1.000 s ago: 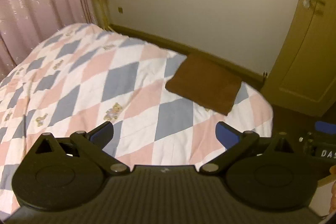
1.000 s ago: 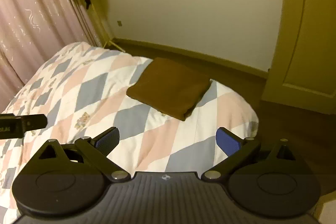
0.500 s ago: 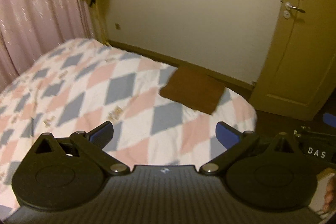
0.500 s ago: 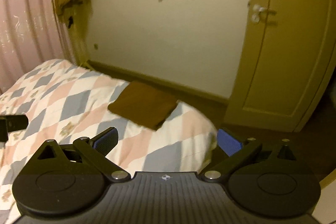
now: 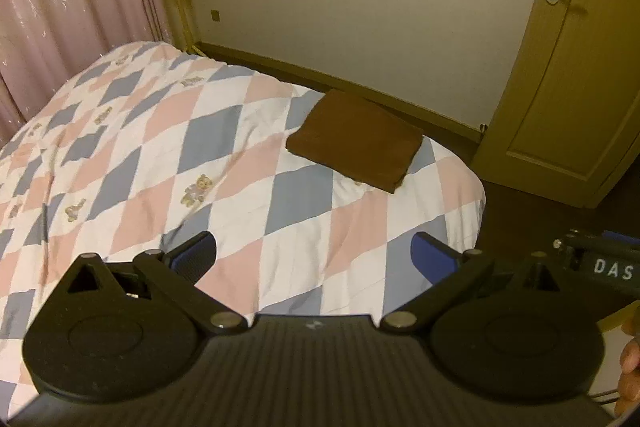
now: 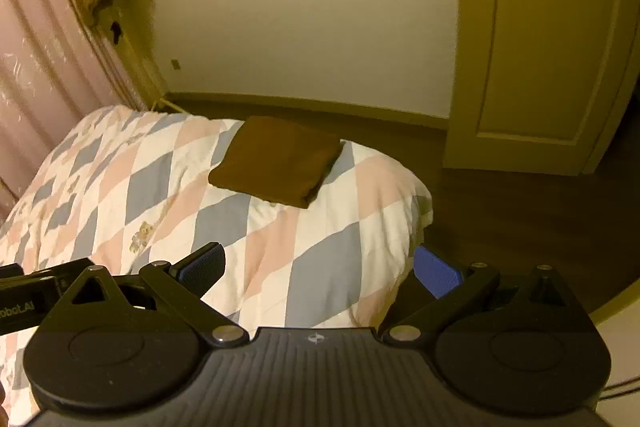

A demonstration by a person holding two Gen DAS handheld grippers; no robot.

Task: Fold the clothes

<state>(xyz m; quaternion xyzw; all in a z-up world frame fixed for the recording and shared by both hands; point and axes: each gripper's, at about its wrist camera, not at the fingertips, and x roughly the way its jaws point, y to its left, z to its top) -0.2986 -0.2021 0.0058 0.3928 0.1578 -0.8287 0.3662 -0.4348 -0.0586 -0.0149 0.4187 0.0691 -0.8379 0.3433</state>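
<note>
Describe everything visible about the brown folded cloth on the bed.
The brown folded cloth is a plain dark brown fabric, folded into a flat, roughly rectangular stack with layered edges at its near right corner. It lies flat on the checked quilt near the bed's far corner, toward the door side. Only the quilt touches it; both grippers are apart from it.

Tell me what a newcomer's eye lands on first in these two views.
First, the folded brown garment, lying flat near the far corner of the bed's pink, grey and white diamond-patterned quilt. Next, the left gripper and right gripper, both open and empty above the near edge. Behind stand a closed door and pink curtains.
</note>
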